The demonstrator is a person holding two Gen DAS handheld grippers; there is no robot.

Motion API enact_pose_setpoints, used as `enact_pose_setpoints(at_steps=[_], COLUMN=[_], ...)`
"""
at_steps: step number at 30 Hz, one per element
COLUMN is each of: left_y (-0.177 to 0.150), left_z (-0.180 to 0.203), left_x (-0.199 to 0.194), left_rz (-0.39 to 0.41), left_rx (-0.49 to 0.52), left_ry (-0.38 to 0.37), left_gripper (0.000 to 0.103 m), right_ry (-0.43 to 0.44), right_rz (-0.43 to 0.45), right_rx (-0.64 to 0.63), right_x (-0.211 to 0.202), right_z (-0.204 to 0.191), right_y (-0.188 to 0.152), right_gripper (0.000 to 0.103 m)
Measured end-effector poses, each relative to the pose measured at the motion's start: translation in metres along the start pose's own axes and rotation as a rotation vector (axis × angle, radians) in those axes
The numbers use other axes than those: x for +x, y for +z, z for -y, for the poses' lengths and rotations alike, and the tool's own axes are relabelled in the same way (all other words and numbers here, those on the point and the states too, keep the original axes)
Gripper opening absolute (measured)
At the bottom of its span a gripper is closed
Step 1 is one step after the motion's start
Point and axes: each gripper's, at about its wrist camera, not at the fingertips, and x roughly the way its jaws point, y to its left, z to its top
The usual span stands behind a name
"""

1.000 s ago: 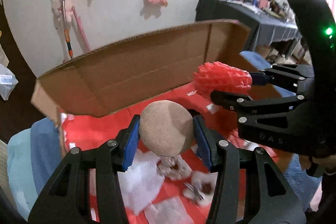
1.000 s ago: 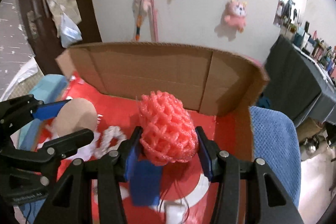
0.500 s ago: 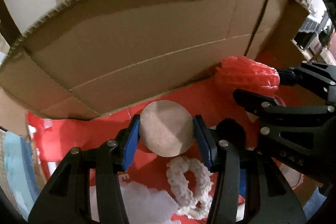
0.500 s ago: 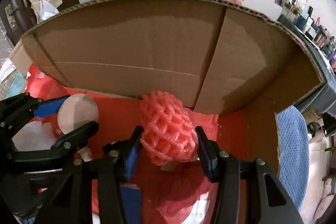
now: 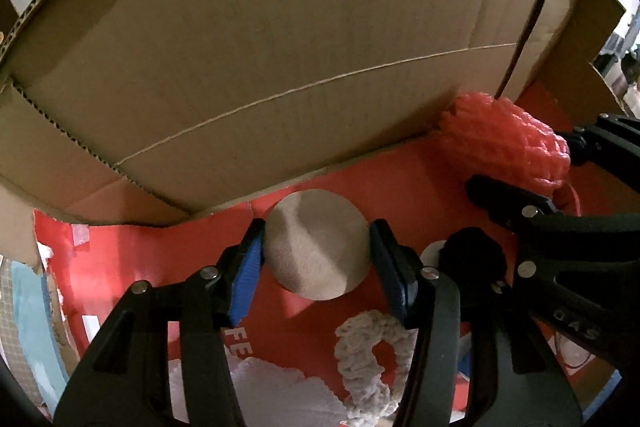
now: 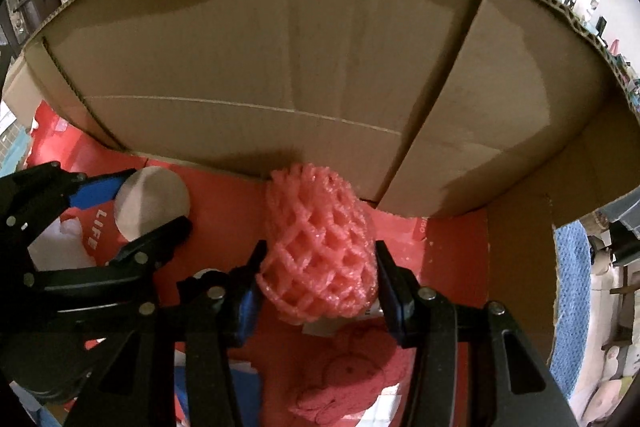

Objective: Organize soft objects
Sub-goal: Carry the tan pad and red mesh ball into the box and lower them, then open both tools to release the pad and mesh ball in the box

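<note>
Left wrist view: the left gripper (image 5: 316,253) is closed on a tan round sponge (image 5: 316,245), its blue-padded jaws pressing opposite edges so the flat disc faces the camera. It hangs inside an open cardboard box (image 5: 256,59), low over the red floor and close to the far wall, likely so the sponge can be let go among the other soft things. Below it lie a cream knitted ring (image 5: 368,359), white fluffy material (image 5: 280,395) and a black pom-pom (image 5: 472,259). At right, the right gripper (image 5: 532,171) holds a red foam net (image 5: 504,143) near the box's far corner.

Right wrist view: the right gripper's jaws are closed partway around the foam net (image 6: 320,247), an egg-shaped sleeve of pink-red open mesh, bulging slightly between the pads. It sits just above the box floor, with its far end at the base of the back wall. A red felt piece (image 6: 352,383) lies beneath. The left gripper (image 6: 132,203) and its pale sponge (image 6: 152,201) show at left, well apart from the net.
</note>
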Motion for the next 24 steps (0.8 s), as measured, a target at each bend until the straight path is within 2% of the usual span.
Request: enact_pose_setpoints(at_steps=[8, 14, 24], left_y=[0.004, 0.005, 0.007], left_z=[0.005, 0.007, 0.015], left_x=[-0.003, -0.003, -0.015], left_rz=[0.000, -0.004, 0.013], left_rx=[-0.022, -0.048, -0.067], left_ry=[0.024, 0.032, 0.023], left_gripper=[0.063, 0.070, 0.074], right_ry=[-0.015, -0.032, -0.052], right_rz=[-0.014, -0.018, -0.008], right_rx=[-0.004, 0.005, 0.007], right_x=[0.008, 0.014, 0.012], right_z=[0.008, 0.011, 0.026], right_y=[0.004, 0.006, 0.013], right_gripper=[0.055, 0.064, 0.070])
